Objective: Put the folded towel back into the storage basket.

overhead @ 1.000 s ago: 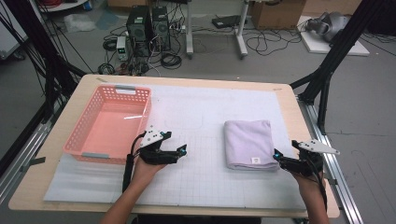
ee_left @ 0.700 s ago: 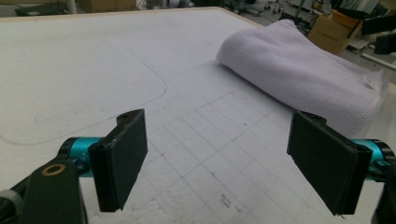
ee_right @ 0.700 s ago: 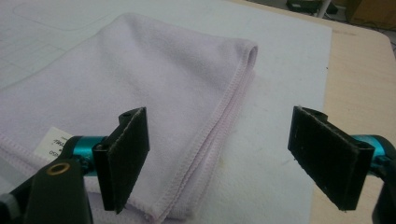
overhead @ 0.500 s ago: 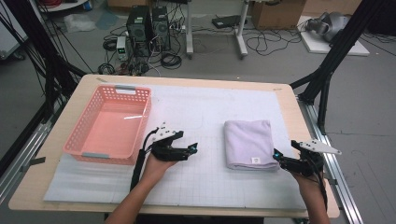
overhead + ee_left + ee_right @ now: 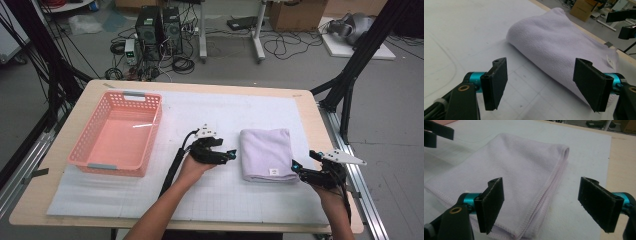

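Observation:
A folded lilac towel lies flat on the white mat, right of centre. My left gripper sits just left of the towel's folded edge and points at it. Its jaws have just been closing a little but still stand open, with nothing between them. In the left gripper view the towel lies just ahead of the left gripper. My right gripper rests open at the towel's near right corner. The right gripper view shows the towel's hemmed edge in front of the right gripper.
A pink plastic basket stands on the left part of the mat. The wooden table edge runs close to the right of the towel. Black frame legs, cables and computer cases stand on the floor beyond the table.
My left hand has carried its gripper to the right across the mat, from beside the basket to the towel's left edge. The right gripper and the towel have stayed put.

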The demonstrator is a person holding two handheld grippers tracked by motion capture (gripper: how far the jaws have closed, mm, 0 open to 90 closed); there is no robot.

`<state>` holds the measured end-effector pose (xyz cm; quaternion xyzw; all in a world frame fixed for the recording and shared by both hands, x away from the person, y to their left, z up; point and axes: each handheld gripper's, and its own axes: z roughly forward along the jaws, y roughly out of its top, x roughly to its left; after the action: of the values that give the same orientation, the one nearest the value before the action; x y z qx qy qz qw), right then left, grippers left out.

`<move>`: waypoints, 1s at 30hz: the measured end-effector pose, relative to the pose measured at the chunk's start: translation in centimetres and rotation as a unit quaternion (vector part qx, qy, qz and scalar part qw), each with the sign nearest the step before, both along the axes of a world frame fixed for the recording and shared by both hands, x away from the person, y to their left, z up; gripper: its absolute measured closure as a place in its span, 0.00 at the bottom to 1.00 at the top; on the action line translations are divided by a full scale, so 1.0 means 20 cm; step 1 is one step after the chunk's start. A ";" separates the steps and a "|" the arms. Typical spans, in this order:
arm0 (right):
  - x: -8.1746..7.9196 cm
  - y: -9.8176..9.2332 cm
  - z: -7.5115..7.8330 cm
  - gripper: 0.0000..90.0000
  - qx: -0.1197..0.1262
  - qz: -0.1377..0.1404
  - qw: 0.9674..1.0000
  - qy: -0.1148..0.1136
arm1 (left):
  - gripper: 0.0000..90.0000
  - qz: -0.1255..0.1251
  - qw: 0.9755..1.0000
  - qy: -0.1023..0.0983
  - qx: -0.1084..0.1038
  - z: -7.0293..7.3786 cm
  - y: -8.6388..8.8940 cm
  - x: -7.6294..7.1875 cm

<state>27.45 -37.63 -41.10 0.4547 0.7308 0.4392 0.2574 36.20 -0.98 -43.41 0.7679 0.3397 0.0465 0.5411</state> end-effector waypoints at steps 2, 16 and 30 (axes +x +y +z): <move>0.00 0.00 0.00 0.22 -0.002 0.001 1.000 -0.001 | 0.31 -0.003 1.000 0.012 -0.003 0.00 -0.05 0.01; 0.00 0.00 0.00 0.22 0.000 0.000 1.000 0.000 | 0.36 -0.034 0.996 0.076 0.035 -0.07 -0.33 0.07; 0.00 -0.01 0.00 0.22 0.002 -0.002 1.000 0.000 | 0.83 -0.032 0.996 0.086 0.003 -0.06 -0.25 0.07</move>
<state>27.38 -37.76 -41.07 0.4567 0.7291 0.4404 0.2566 37.54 -5.97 -44.59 0.7811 0.3600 -0.0358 0.5090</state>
